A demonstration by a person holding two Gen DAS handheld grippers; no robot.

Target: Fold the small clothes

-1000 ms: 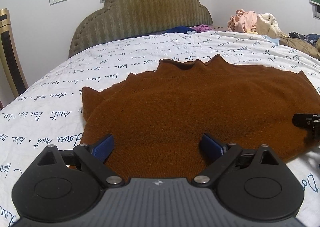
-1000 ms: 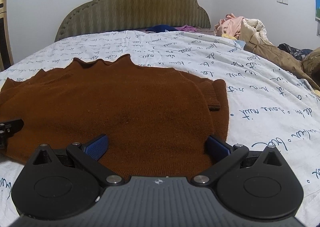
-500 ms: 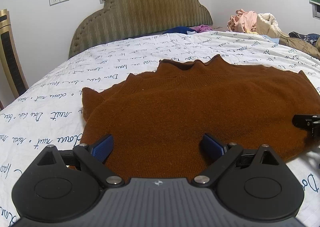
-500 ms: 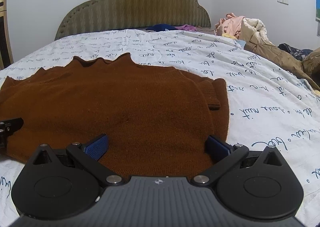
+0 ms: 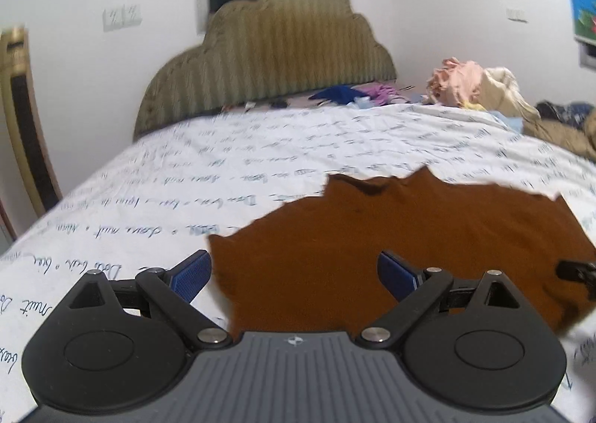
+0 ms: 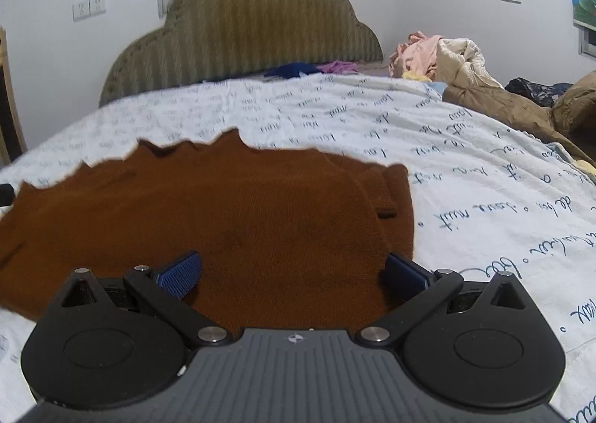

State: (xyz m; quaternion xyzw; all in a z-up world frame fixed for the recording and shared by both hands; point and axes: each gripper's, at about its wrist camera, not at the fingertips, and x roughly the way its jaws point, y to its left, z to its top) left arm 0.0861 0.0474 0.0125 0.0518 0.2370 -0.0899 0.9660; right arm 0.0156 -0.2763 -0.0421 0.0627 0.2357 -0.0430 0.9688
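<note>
A brown knitted sweater (image 5: 391, 233) lies flat on the bed, its zigzag neck edge facing the headboard. My left gripper (image 5: 294, 275) hovers open over the sweater's left edge, with its left finger above the sheet. In the right wrist view the sweater (image 6: 223, 214) fills the near bed, a sleeve folded in at its right side. My right gripper (image 6: 292, 274) is open just above the sweater's near right part, nothing between its fingers. The right gripper's tip (image 5: 575, 270) shows at the left view's right edge.
The bed has a white sheet with blue script (image 6: 465, 162) and an olive padded headboard (image 6: 242, 20). A pile of clothes and a tan jacket (image 6: 465, 69) lie at the far right. Blue and purple garments (image 5: 346, 93) sit by the headboard. A chair (image 5: 22, 117) stands at left.
My left gripper has lifted and swung left, so the sweater now sits lower and to the right in its view, blurred. The right gripper has risen slightly. Both stay open.
</note>
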